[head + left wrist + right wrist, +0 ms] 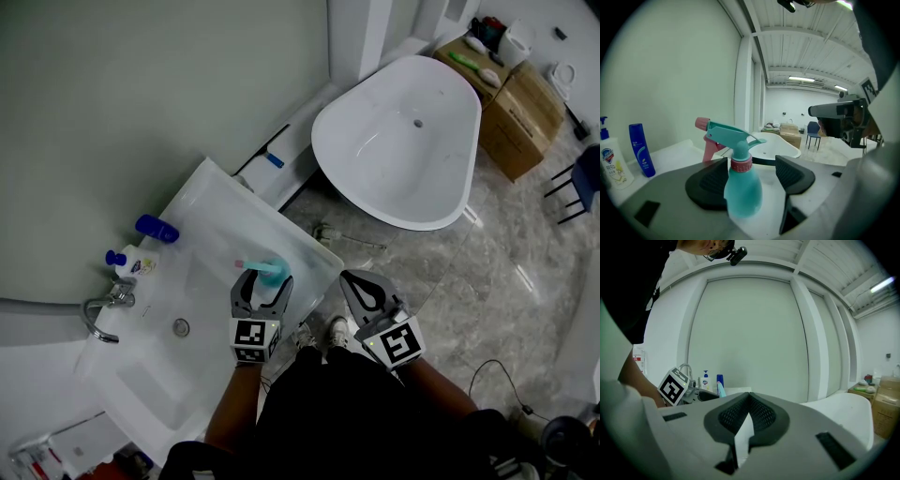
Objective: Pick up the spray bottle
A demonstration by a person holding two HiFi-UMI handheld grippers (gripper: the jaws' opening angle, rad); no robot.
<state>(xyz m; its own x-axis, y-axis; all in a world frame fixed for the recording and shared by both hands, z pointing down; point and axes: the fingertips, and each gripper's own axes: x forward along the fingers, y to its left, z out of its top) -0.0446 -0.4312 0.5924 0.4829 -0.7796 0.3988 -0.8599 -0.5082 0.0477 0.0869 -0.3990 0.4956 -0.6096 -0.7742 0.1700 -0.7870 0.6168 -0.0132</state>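
A teal spray bottle [269, 271] with a pink collar and pink nozzle stands upright on the white sink's [214, 214] right rim. My left gripper [265, 278] is around it, one jaw on each side. In the left gripper view the spray bottle [743, 187] sits against the left pad [710, 180], while a gap shows between it and the right pad [792, 176]. My right gripper [359, 286] hangs off the sink's right edge over the floor, its jaws shut with nothing in them. From the right gripper [749, 401] view a teal sliver of the spray bottle [721, 389] shows far left.
A blue bottle [157, 228] and a white pump bottle [131, 264] stand at the sink's back edge near the faucet [101, 314]. A white bathtub [398, 141] lies beyond, with cardboard boxes [520, 112] and a chair [581, 183] at the far right.
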